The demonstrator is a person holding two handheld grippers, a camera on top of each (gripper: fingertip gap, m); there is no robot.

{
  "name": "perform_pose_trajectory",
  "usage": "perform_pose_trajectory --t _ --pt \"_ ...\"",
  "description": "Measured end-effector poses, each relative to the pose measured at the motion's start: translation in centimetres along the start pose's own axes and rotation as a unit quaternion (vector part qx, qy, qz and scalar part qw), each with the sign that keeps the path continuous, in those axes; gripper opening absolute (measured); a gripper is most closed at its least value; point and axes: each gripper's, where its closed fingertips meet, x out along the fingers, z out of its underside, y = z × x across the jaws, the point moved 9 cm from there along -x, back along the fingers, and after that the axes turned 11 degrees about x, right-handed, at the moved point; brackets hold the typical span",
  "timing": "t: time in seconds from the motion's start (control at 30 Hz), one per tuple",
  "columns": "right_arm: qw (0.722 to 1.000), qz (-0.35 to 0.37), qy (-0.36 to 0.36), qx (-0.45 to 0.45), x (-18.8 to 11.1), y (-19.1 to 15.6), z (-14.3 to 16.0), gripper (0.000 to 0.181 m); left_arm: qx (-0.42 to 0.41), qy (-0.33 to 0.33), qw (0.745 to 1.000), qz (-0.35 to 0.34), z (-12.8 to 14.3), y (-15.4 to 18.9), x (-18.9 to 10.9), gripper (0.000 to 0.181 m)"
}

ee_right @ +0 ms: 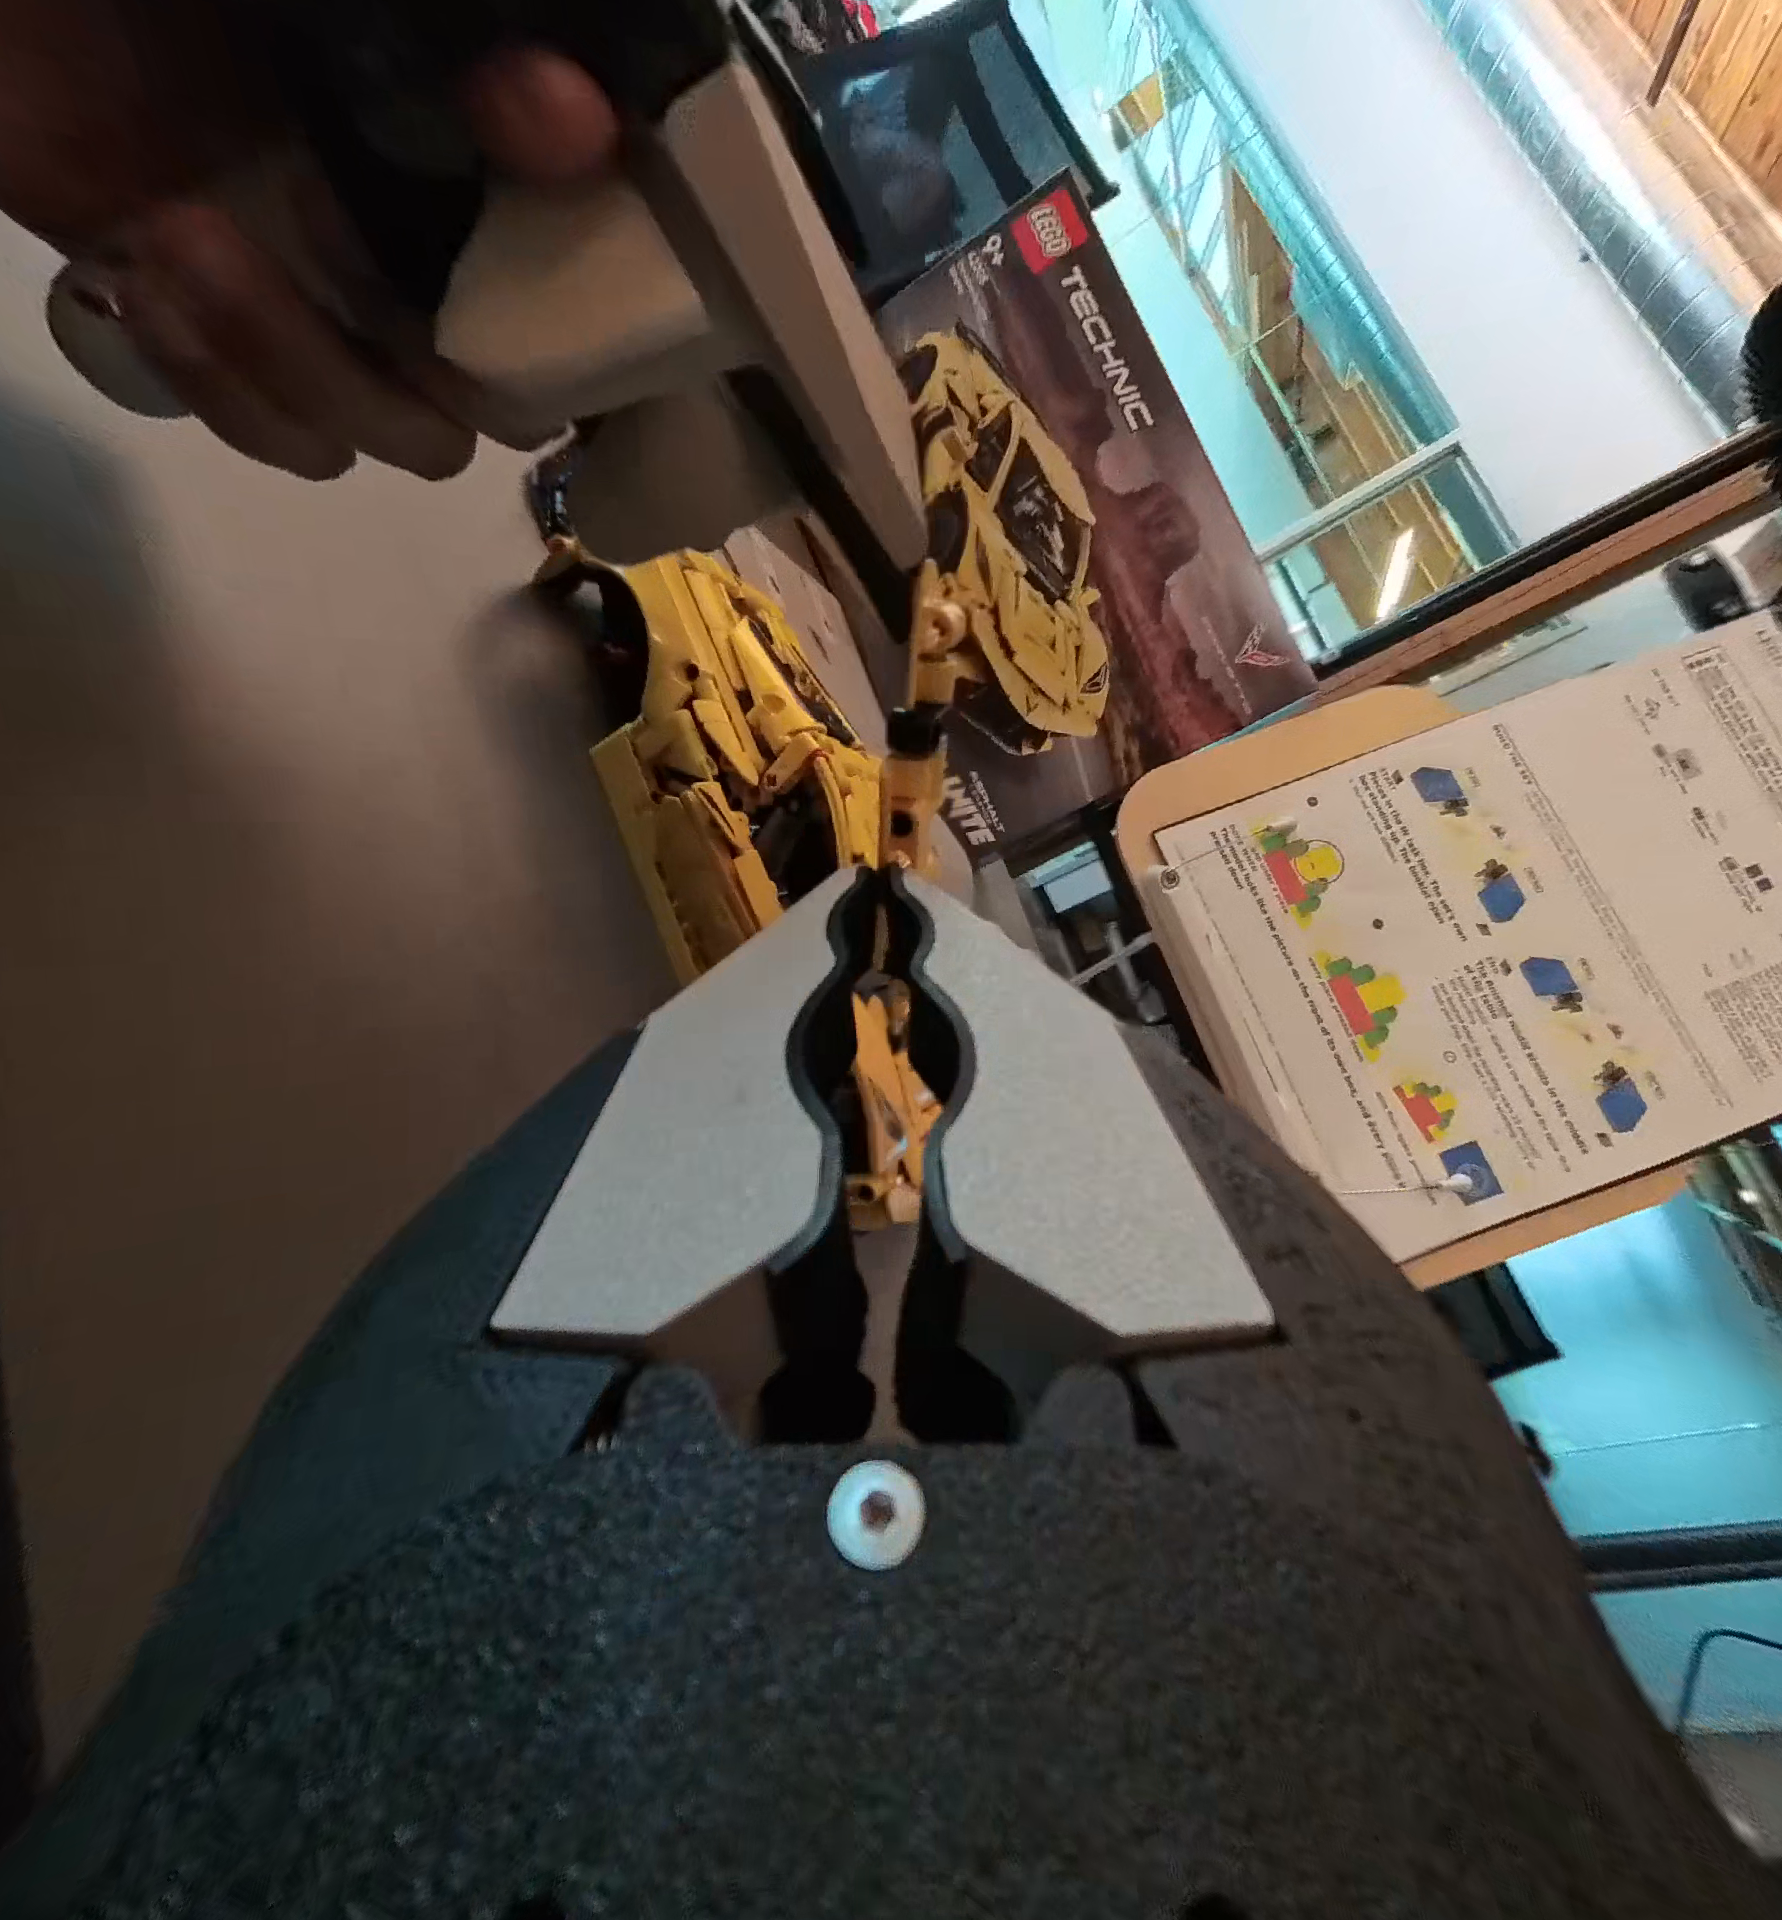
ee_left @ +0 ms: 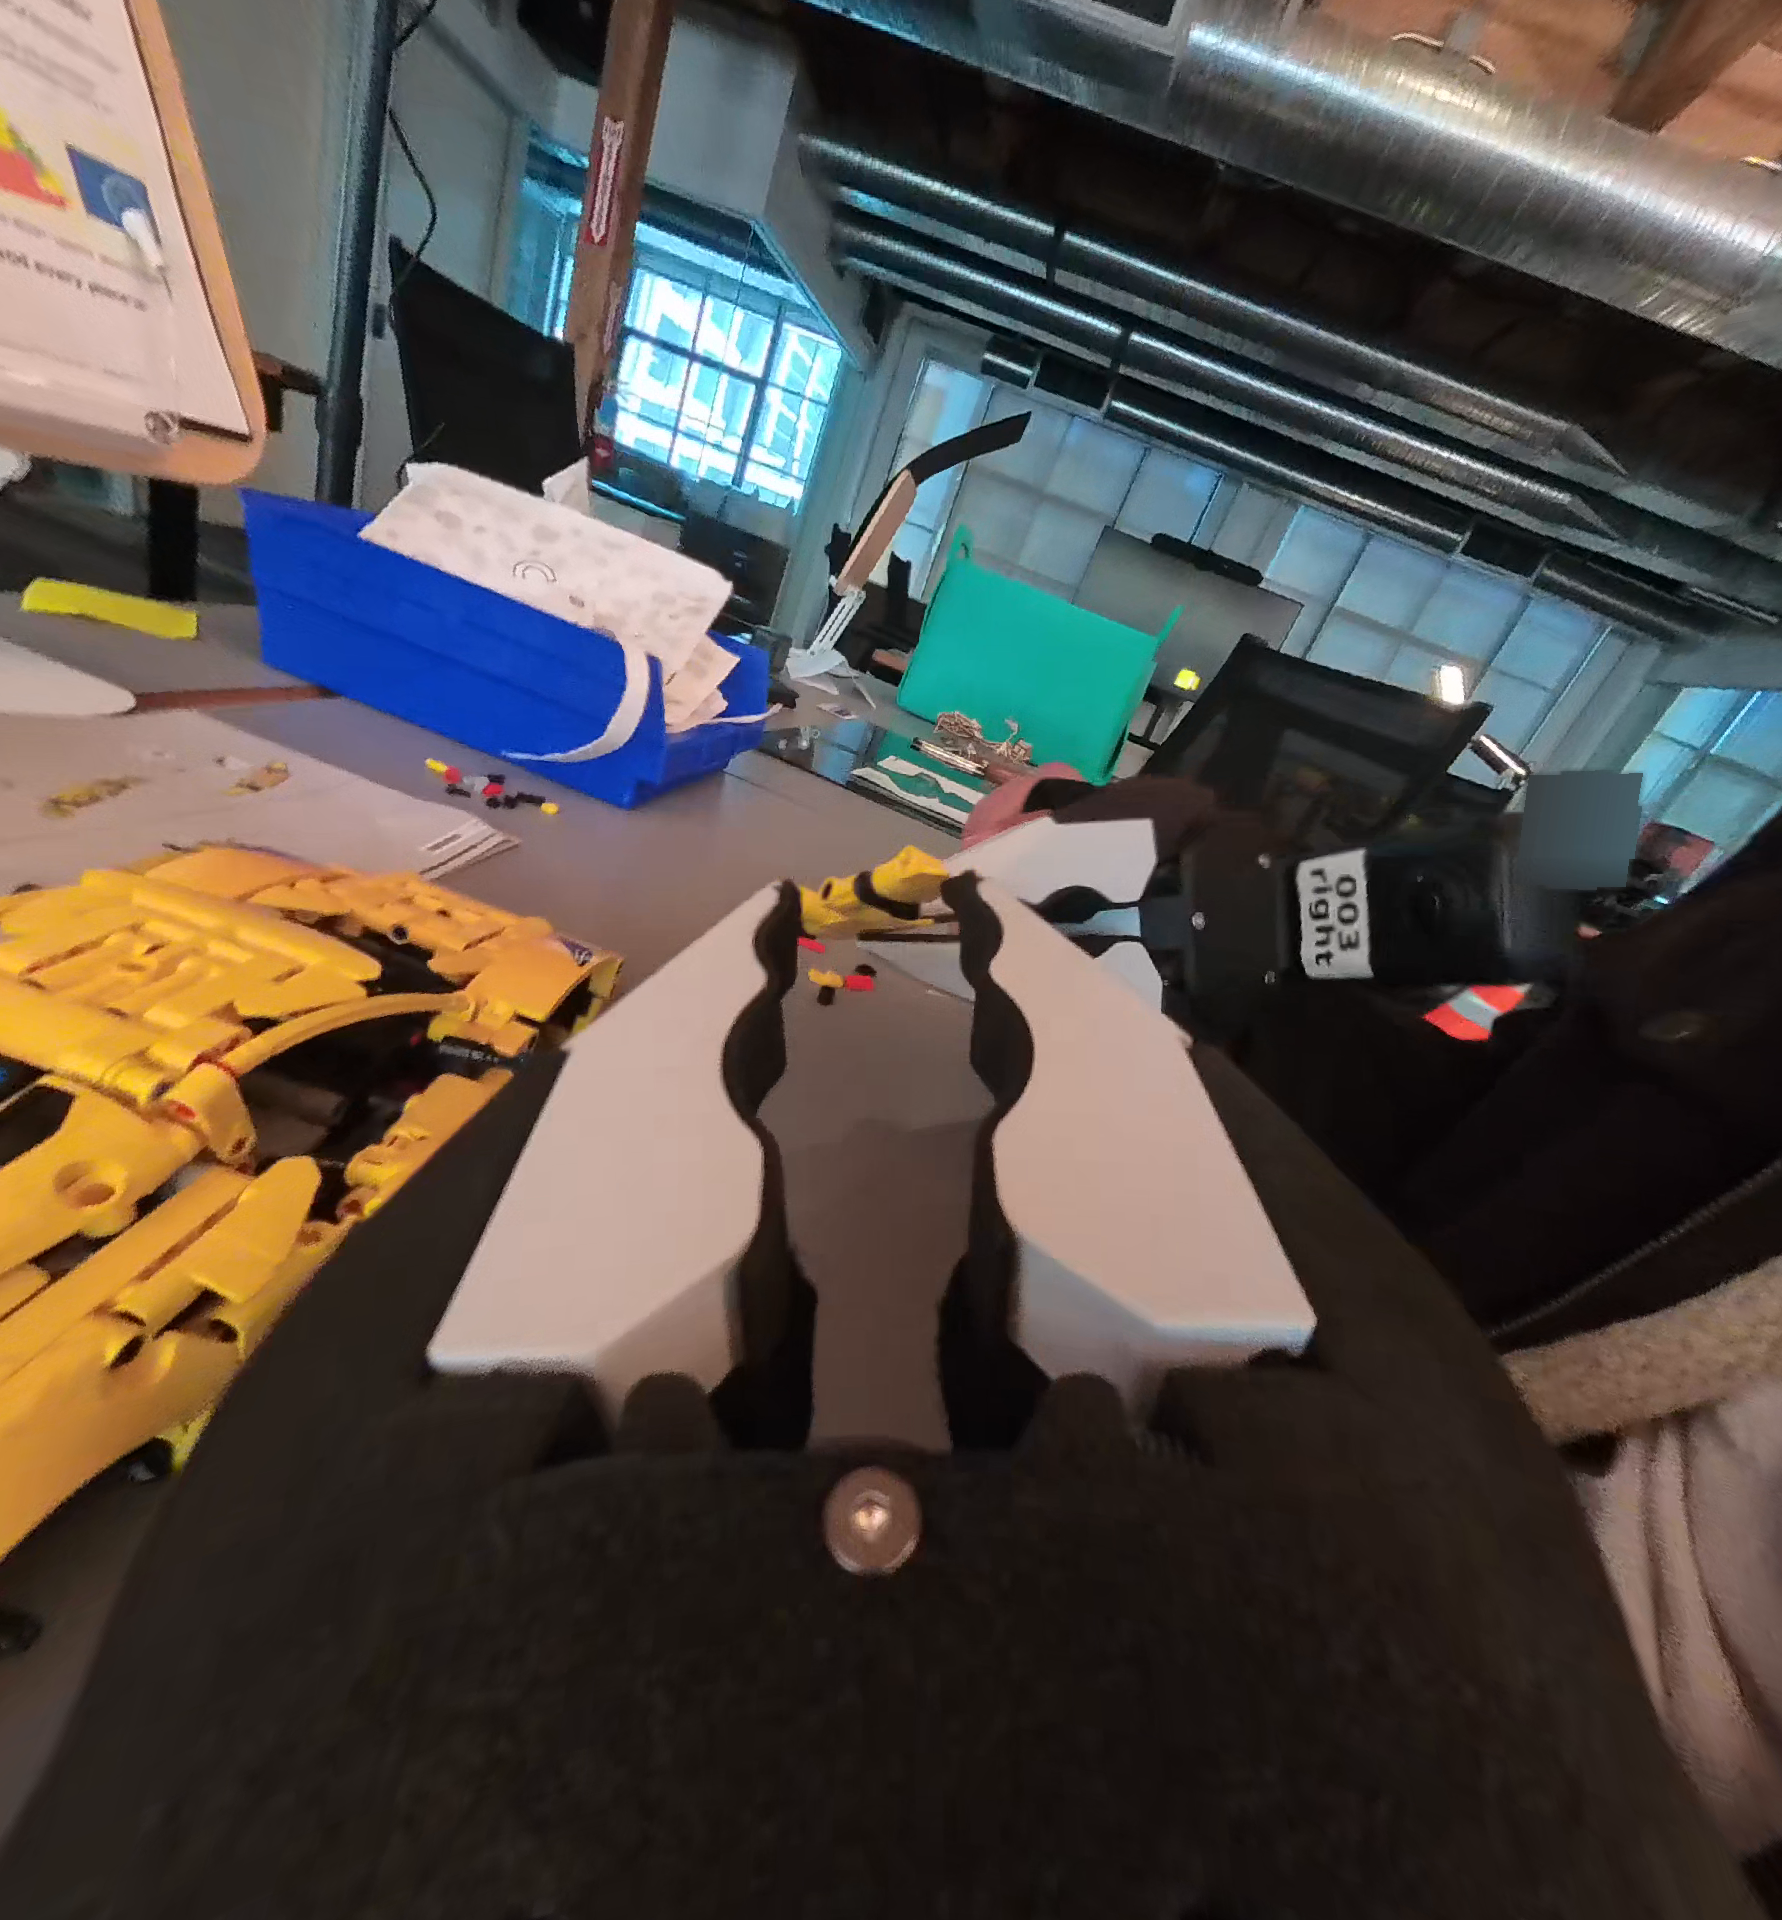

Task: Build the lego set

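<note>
My right gripper [ee_right: 882, 883] is shut on a small yellow lego sub-assembly [ee_right: 892, 1091]. The piece sticks out past the fingertips, with a black connector and thin rods at its far end. My left gripper [ee_left: 871, 902] is open, its tips on either side of that far end [ee_left: 882, 888]; I cannot tell if they touch it. The right gripper [ee_left: 1063, 883] comes in from the right in the left wrist view. The left gripper's fingers [ee_right: 814, 343] show at the top of the right wrist view. The large yellow lego car [ee_left: 191, 1060] lies on the grey table, also in the right wrist view [ee_right: 721, 790].
Small loose red, yellow and black pieces [ee_left: 835, 971] lie under the grippers, with more [ee_left: 492, 790] beside a blue bin [ee_left: 471, 665] of paper bags. An instruction booklet [ee_left: 243, 800], an instruction board [ee_right: 1541, 935] and the lego box [ee_right: 1105, 468] stand behind. A person's dark jacket [ee_left: 1645, 1091] is at right. My hands' fingertips stand some 5 cm from each other.
</note>
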Motion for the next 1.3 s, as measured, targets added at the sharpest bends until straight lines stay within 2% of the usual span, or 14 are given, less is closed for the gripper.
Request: perform_pose_trajectory --t 0.1,0.17,0.23,0.3,0.37,0.47,0.53,0.67,0.73,0.8,0.97,1.07,1.2,1.3 --pt "0.994 -0.091 -0.049 0.023 0.9 -1.1 1.5 0.002 0.004 0.014 1.000 0.002 -0.3 0.1 -0.2 0.034" --pt "0.988 -0.127 -0.090 -0.011 1.3 -2.4 2.4 0.002 -0.001 -0.005 0.999 -0.032 0.0 -0.7 -0.7 0.034" --pt "0.982 -0.143 -0.121 -0.033 1.4 -3.4 2.5 0.002 -0.020 -0.055 0.996 -0.062 0.9 -1.6 -0.9 0.034" --pt "0.972 -0.181 -0.150 0.003 1.6 -4.1 2.8 0.002 -0.037 -0.109 0.993 -0.039 1.6 -1.5 -0.6 0.034" --pt "0.967 -0.188 -0.169 0.036 1.7 -3.9 2.9 0.002 -0.018 -0.166 0.985 -0.035 2.5 -1.3 -0.3 0.034" --pt "0.957 -0.207 -0.183 0.084 1.7 -4.2 3.3 0.005 -0.023 -0.143 0.989 -0.023 2.2 -1.1 -0.2 0.034" --pt "0.945 -0.241 -0.183 0.120 1.6 -4.5 3.4 0.016 -0.035 -0.129 0.990 -0.034 2.0 -1.6 -0.6 0.034" --pt "0.926 -0.255 -0.147 0.237 1.2 -2.6 3.3 0.033 -0.037 -0.135 0.989 -0.056 1.8 -2.5 -1.7 0.034" --pt "0.909 -0.259 -0.162 0.283 1.2 -1.9 4.3 0.037 -0.013 -0.178 0.982 -0.056 2.4 -2.5 -1.8 0.034" --pt "0.895 -0.259 -0.194 0.308 1.5 -1.9 5.1 0.044 0.011 -0.246 0.968 -0.041 3.7 -2.1 -1.5 0.034" --pt "0.865 -0.284 -0.223 0.348 1.8 -2.1 5.9 0.041 0.056 -0.352 0.934 -0.010 5.7 -0.8 -0.2 0.027" --pt "0.855 -0.303 -0.224 0.357 2.0 -2.3 5.8 0.039 0.056 -0.368 0.928 0.004 6.0 -0.5 0.0 0.016" --pt "0.859 -0.302 -0.221 0.350 2.2 -2.5 5.6 0.040 0.068 -0.405 0.911 0.026 6.9 0.1 0.4 0.014" --pt "0.855 -0.304 -0.217 0.359 2.2 -2.5 5.7 0.040 0.079 -0.410 0.908 0.030 7.0 0.4 0.6 0.014"
